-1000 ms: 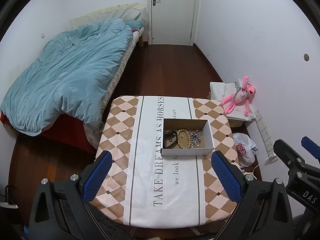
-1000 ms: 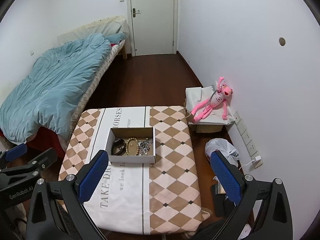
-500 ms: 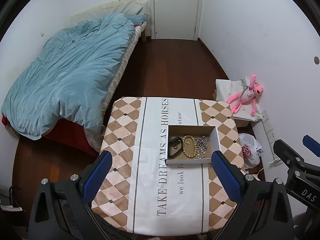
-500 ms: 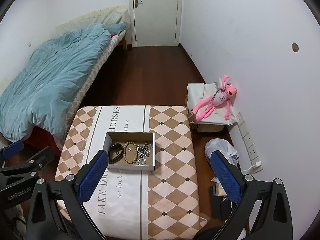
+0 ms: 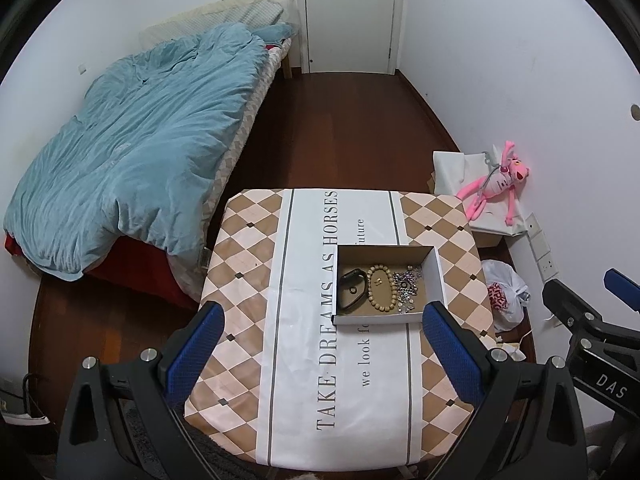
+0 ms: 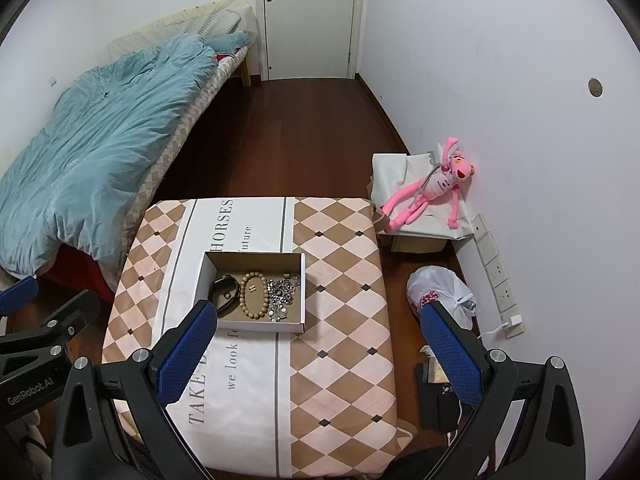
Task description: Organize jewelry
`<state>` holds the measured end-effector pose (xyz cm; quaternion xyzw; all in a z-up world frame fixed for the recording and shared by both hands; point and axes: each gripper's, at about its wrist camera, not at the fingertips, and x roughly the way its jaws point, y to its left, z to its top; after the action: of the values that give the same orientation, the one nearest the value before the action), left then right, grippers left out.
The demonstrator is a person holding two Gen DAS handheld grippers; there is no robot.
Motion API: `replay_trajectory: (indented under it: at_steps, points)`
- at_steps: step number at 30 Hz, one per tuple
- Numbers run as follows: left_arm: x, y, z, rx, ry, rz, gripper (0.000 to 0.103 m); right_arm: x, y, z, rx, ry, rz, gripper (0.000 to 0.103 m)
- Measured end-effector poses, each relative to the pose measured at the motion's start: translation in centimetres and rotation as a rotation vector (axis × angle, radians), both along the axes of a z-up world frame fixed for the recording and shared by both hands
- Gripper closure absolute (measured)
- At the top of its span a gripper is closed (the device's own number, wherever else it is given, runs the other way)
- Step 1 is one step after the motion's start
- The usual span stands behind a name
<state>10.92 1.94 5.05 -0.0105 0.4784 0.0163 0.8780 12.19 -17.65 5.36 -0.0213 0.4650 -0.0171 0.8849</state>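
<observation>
Blue claws: the left claw [image 5: 320,348] and the right claw [image 6: 316,344] are both spread wide, hold nothing, and hang above the near part of the counter [image 5: 248,264].
Counter: it has a cloth with brown and pink diamonds and a white stripe with words.
Box: a small cardboard box [image 6: 208,270] with an open top sits on the white stripe, near the middle of the counter, past the claw tips.
Black band: it lies at the left end of the box [image 5: 352,290]. It looks bendy and light. Its long side runs from near to far.
Bead bracelet: the wooden ring [image 5: 382,288] lies flat in the middle, just beside the band. The beads look hard and smooth, so they may slip. I would pinch one side of the ring.
Silver chain: a shiny heap [image 5: 406,286] lies at the right end, next to the beads. It looks floppy and tangled. It points no clear way. I would pinch a thick clump.
Far away: a bed [image 5: 132,152] with a blue blanket, a pink toy [image 6: 430,190] by the wall, and a white door [image 6: 310,20].
</observation>
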Motion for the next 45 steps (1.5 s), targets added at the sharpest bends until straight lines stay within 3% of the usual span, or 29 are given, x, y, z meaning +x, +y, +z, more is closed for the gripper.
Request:
replay_trajectory:
  at_steps: [45]
  points:
    - [-0.53,0.20,0.31,0.010,-0.022,-0.003,0.002,-0.49,0.29,-0.38,0.003,0.015,0.006,0.000]
